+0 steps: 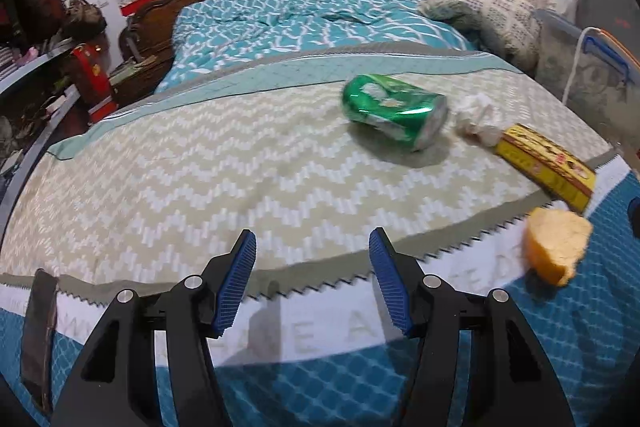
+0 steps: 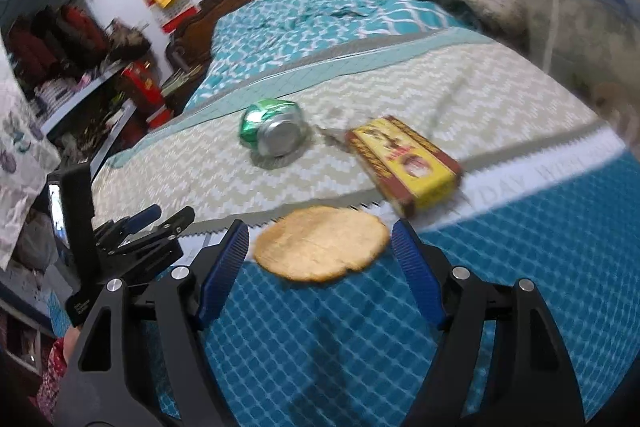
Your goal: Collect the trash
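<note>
Plainly, both grippers hang over the bed, each pointing down at a slant, fingers apart and gripping nothing.

Left gripper (image 1: 313,242): blue pads spread over the chevron blanket (image 1: 192,179), with only cloth between them. Dented green soda can (image 1: 394,111) lies on its side ahead of the fingers and a little right. Just right of the can, a crumpled white tissue (image 1: 478,119), touching the yellow cardboard box (image 1: 546,167). Further right, beyond the right finger, a piece of orange peel (image 1: 556,245) on the teal quilt (image 1: 360,387).

Right gripper (image 2: 320,239): fingers set wide, the peel (image 2: 322,245) lying flat just ahead of the tips and spanning the gap between them; the pads do not press on it. Box (image 2: 404,163) ahead and right of the tips, can (image 2: 274,133) ahead and slightly left, its silver end facing this way. Left gripper (image 2: 160,217) shows off to the left finger's side.
</note>
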Motion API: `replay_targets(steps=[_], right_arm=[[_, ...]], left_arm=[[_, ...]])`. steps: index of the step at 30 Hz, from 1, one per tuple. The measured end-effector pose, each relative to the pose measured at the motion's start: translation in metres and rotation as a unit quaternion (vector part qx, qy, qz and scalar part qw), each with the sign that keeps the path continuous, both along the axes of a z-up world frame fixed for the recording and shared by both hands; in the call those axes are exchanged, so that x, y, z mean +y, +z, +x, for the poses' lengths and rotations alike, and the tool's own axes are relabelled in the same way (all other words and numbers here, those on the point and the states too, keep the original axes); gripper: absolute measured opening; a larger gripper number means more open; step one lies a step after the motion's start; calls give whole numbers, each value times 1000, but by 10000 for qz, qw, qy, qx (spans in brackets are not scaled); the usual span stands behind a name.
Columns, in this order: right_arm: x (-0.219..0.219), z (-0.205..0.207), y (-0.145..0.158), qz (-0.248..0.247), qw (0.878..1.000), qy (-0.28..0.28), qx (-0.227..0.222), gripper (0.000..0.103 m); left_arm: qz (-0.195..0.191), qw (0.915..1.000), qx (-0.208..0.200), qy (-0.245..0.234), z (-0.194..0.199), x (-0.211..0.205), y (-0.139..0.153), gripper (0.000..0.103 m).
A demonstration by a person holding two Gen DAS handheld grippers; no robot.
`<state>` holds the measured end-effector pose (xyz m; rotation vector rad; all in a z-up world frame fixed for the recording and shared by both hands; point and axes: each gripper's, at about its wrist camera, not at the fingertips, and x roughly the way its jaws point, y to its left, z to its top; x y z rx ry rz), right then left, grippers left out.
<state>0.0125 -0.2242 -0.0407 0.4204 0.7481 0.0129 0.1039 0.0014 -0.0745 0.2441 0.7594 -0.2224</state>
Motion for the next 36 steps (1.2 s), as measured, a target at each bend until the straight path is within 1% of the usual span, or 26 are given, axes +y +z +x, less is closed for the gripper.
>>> replay_targets(steps=[2, 3, 5, 8, 11, 13, 14, 16, 17, 18, 19, 20, 22, 23, 25, 28, 31, 32, 33, 34, 35, 36], right_arm=[[5, 20, 6, 69, 9997, 213, 7, 74], [6, 34, 10, 72, 9995, 313, 4, 74], [9, 68, 15, 147, 9985, 532, 62, 74], [7, 135, 17, 330, 9966, 638, 409, 72], [0, 207, 5, 716, 9909, 688, 908, 70], [-2, 237, -6, 789, 9877, 640, 1188, 70], [-2, 252, -14, 825, 9855, 588, 1360, 67], [2, 270, -29, 829, 9816, 572, 1625, 59], [7, 277, -37, 811, 9780, 641, 1811, 53], [10, 278, -41, 831, 9769, 689, 1846, 53], [13, 275, -42, 890, 9765, 758, 1812, 48], [21, 271, -43, 982, 9725, 1001, 1858, 31], [34, 260, -44, 1149, 9667, 1324, 1863, 31], [44, 251, -43, 1056, 9664, 1494, 1807, 31], [62, 233, -39, 866, 9656, 1787, 1676, 31], [83, 212, -41, 989, 9550, 2214, 1709, 31], [96, 197, -41, 970, 9510, 2422, 1658, 31], [98, 195, -43, 1061, 9493, 2440, 1675, 31], [98, 194, -45, 1109, 9488, 2436, 1678, 31], [98, 195, -46, 1148, 9486, 2425, 1680, 32], [95, 193, -48, 1270, 9479, 2406, 1659, 34], [93, 191, -48, 1342, 9475, 2378, 1661, 34]], left_arm=[[-5, 9999, -1, 162, 7, 9, -2, 57], [-232, 9993, 163, 262, 13, 18, -4, 57], [-511, 9976, 293, 375, 18, 30, -4, 57], [-836, 9951, 343, 390, 19, 40, -3, 56], [-913, 9948, 237, 374, 15, 42, -1, 57], [-891, 9954, 116, 322, 10, 41, 1, 57], [-881, 9956, 71, 299, 8, 41, 2, 57], [-926, 9953, 21, 271, 5, 41, 4, 57], [-988, 9947, 31, 268, 4, 43, 4, 57], [-1125, 9933, 73, 265, 6, 48, 5, 57], [-1316, 9909, 139, 243, 7, 55, 6, 57], [-1509, 9881, 206, 226, 8, 60, 6, 61], [-2037, 9780, 376, 259, 14, 77, 7, 61], [-2284, 9720, 492, 254, 18, 85, 6, 61], [-2786, 9565, 828, 258, 27, 99, 0, 61], [-3261, 9384, 1101, 309, 34, 111, -4, 60], [-3594, 9228, 1380, 159, 42, 110, -6, 60], [-3646, 9193, 1481, 84, 42, 109, -7, 59], [-3661, 9170, 1582, 10, 41, 105, -8, 55], [-3589, 9186, 1657, -12, 41, 99, -10, 55], [-3516, 9207, 1692, -2, 41, 97, -11, 51], [-3451, 9227, 1717, 24, 42, 94, -13, 51]])
